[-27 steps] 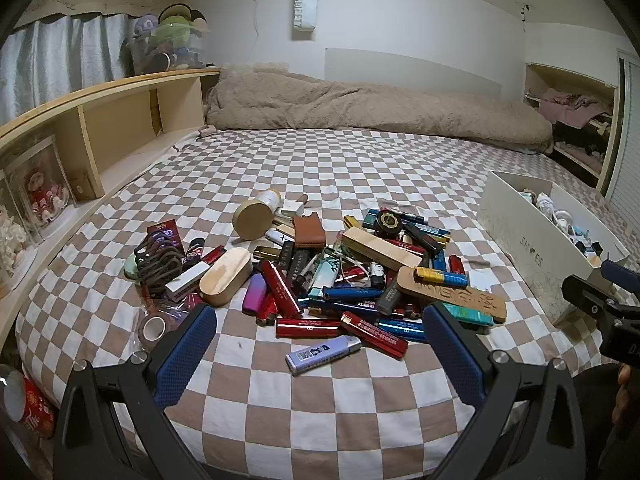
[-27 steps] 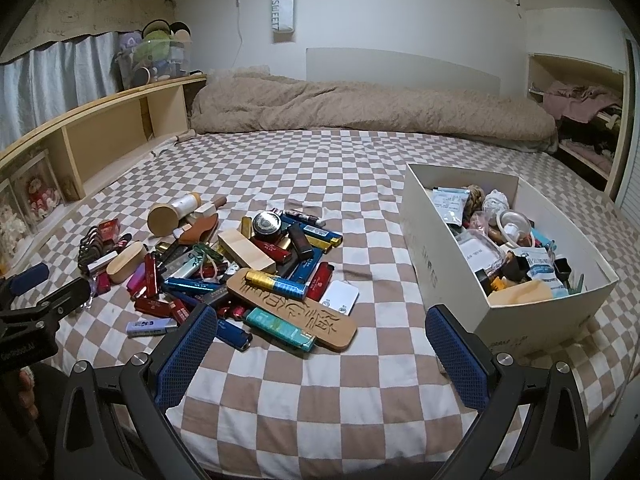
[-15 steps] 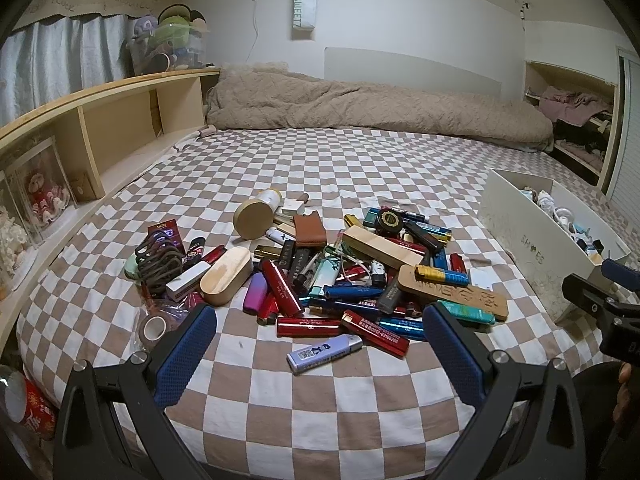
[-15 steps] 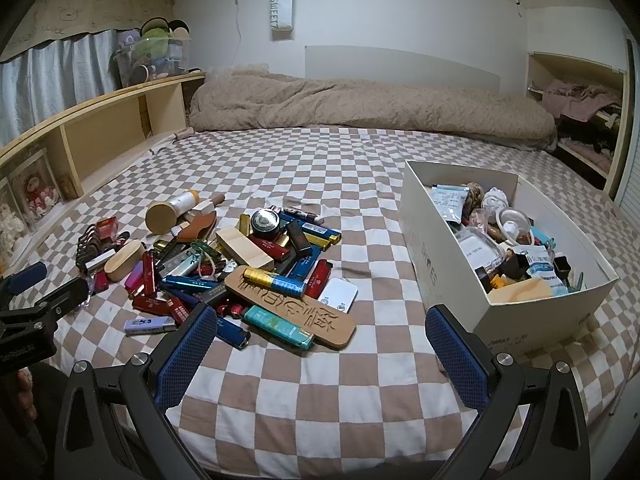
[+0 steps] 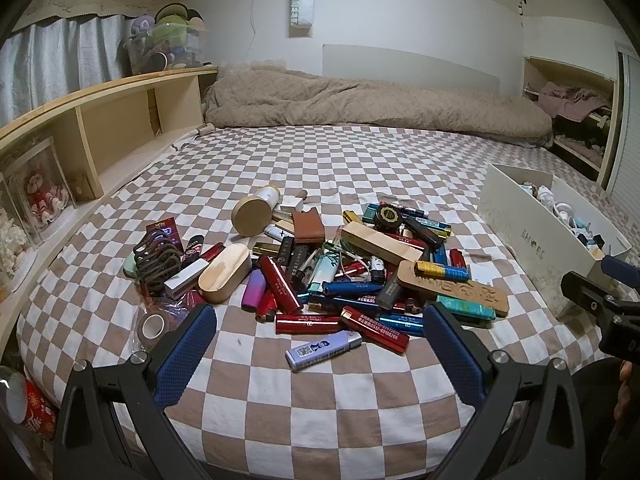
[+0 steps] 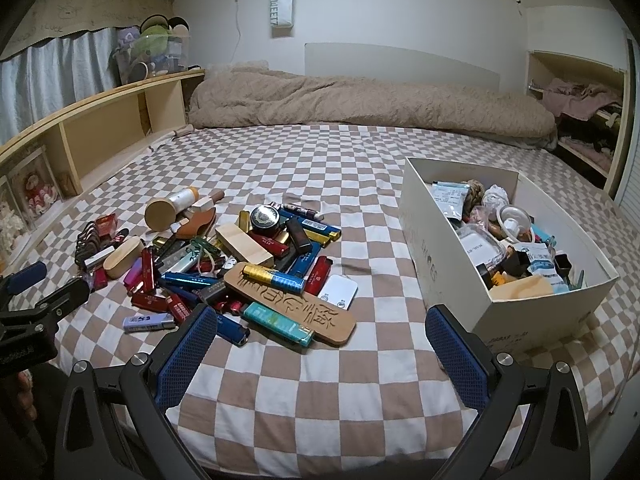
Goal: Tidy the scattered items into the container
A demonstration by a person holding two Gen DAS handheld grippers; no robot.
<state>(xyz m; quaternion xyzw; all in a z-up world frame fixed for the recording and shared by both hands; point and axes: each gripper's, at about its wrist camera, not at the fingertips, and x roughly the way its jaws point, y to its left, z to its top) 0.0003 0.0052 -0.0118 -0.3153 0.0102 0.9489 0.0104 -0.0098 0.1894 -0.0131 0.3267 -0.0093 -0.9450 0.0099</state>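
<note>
Left wrist view: my left gripper jaws wide, empty, above bed; pile of lighters ahead; lilac lighter nearest, lone: easy first pick, close across narrow sides.

Right wrist view: my right gripper jaws wide, empty; white box right of pile, part-filled; drop into free corner.

The left gripper and right gripper look alike: black angular frames with silver screws at the joints. Each finger carries a blue, dimple-textured pad, long and flat
</note>
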